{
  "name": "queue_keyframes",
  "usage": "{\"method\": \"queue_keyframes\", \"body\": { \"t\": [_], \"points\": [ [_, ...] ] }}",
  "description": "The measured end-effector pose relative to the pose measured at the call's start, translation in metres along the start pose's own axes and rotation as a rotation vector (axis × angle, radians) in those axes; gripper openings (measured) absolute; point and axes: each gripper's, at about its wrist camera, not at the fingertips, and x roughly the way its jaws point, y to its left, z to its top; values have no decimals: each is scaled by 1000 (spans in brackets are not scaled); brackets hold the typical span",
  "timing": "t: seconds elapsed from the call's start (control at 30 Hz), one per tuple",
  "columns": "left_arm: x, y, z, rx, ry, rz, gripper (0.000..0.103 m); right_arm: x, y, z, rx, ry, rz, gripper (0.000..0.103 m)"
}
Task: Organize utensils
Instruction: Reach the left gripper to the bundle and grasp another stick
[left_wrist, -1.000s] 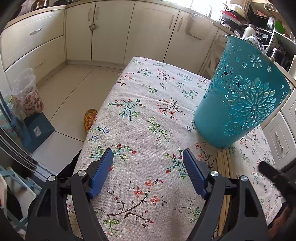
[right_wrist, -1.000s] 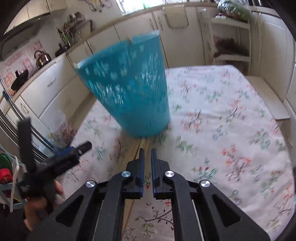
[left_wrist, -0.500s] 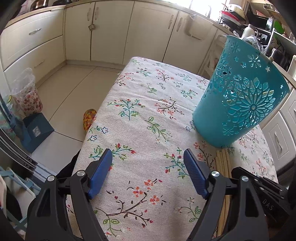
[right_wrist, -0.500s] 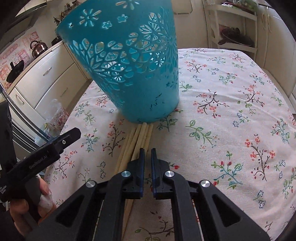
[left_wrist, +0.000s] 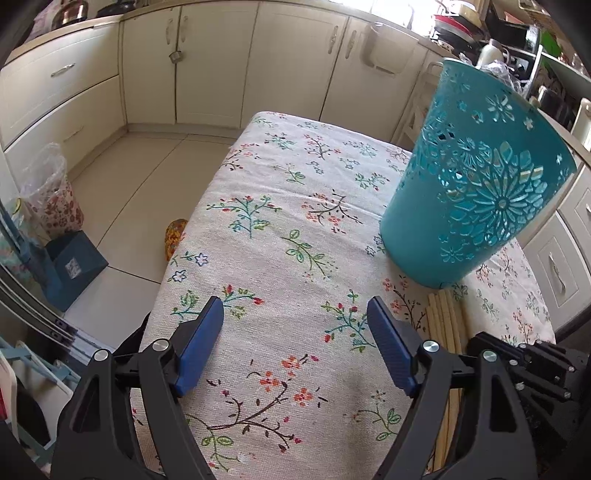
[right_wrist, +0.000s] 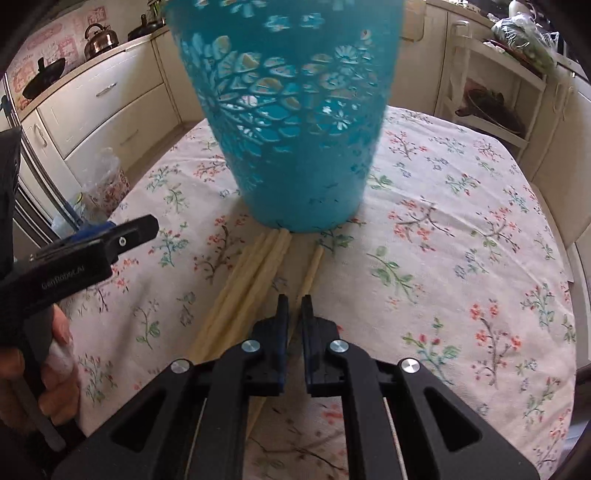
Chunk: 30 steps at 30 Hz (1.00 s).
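Chopsticks (right_wrist: 258, 273), pale wood, lie in a bundle on the worktop (left_wrist: 280, 206) w/ floral cloth; far tips touch the foot of the teal cut-out basket (right_wrist: 295, 129), one stick lies slightly apart to the right of the rest. Right tool (right_wrist: 292, 306) sits low over that lone stick, jaws nearly together w/ a thin slit; stick runs along under the slit, can't tell if pinched. Left tool (left_wrist: 295, 332) is wide, blue pads apart, nothing between, hovering over bare cloth left of the bundle. Basket stands upright near worktop's right edge in left wrist view. Cloth left of and beyond the basket is free up to the far edge; left edge drops to tiled floor (left_wrist: 147, 177). A hand (right_wrist: 44, 365) grips the left tool's handle.
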Motion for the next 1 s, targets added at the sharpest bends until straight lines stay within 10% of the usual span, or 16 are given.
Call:
{"method": "queue_keyframes", "body": {
  "t": [0.77,0.87,0.93,1.0],
  "points": [
    [4,-89,-26,279,113,56,71,-14,-49,-20,157,-34,104,8],
    [2,-97,-26,293,114,38,45,-14,-44,-21,123,-40,79,8],
    [0,-100,-26,303,123,-1,8,-15,-38,-21,79,-37,53,8],
    [0,-101,-26,291,152,-50,6,-15,-36,-21,59,-32,44,8]
  ]
}}
